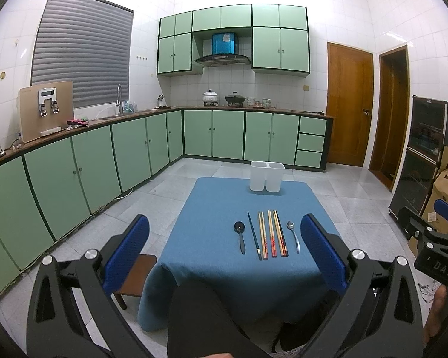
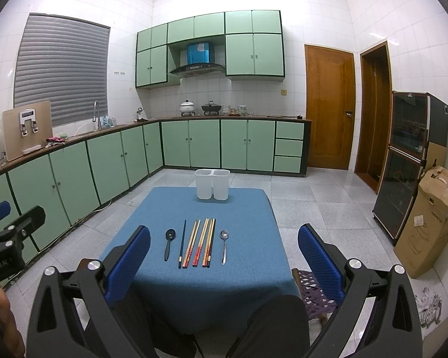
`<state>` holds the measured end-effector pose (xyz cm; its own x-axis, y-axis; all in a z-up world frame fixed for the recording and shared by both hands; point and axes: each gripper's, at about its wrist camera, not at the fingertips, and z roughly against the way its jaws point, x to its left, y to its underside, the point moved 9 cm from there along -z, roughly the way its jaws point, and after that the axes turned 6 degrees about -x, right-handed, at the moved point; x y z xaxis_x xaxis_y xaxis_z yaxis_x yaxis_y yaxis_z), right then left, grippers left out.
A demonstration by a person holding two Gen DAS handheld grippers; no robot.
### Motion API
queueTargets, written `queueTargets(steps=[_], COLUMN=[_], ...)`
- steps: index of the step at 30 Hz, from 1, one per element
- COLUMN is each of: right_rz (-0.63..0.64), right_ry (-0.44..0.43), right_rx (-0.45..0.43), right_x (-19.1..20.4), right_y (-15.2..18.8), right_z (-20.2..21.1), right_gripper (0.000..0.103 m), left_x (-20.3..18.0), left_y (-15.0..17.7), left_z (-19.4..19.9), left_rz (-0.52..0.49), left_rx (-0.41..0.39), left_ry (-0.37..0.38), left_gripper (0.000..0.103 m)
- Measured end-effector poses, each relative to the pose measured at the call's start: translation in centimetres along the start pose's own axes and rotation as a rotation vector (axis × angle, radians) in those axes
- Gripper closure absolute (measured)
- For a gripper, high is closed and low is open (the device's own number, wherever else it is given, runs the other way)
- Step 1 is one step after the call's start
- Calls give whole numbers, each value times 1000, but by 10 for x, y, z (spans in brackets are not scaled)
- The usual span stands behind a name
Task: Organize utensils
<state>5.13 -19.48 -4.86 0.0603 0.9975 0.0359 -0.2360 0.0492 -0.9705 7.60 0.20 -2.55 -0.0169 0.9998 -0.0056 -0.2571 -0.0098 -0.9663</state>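
Blue tablecloth (image 2: 239, 283) holds the row — black spoon (image 2: 169, 246), chopsticks (image 2: 198, 246), metal spoon (image 2: 224, 246) — with the white two-compartment holder (image 2: 212, 185) at the far edge. Both left gripper (image 1: 224, 253) and right gripper (image 2: 224, 256) hang wide apart, empty. I'd pinch one handle end at a time.

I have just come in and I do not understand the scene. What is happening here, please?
A person holds a gripper in each hand above a blue-covered table. Both the left gripper and right gripper are open and empty. A black spoon, several chopsticks and a metal spoon lie in a row; the white two-compartment holder stands behind them.
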Motion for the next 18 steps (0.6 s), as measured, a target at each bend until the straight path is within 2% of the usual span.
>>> queueTargets(steps=[18], right_rz=[0], right_ry=[1], right_rx=[-1], right_x=[1], right_y=[-1], right_z=[0], right_gripper=[6], left_x=[0], left_y=[-2], left_z=[1], left_rz=[1], left_rx=[-1], left_ry=[-1], left_gripper=[5])
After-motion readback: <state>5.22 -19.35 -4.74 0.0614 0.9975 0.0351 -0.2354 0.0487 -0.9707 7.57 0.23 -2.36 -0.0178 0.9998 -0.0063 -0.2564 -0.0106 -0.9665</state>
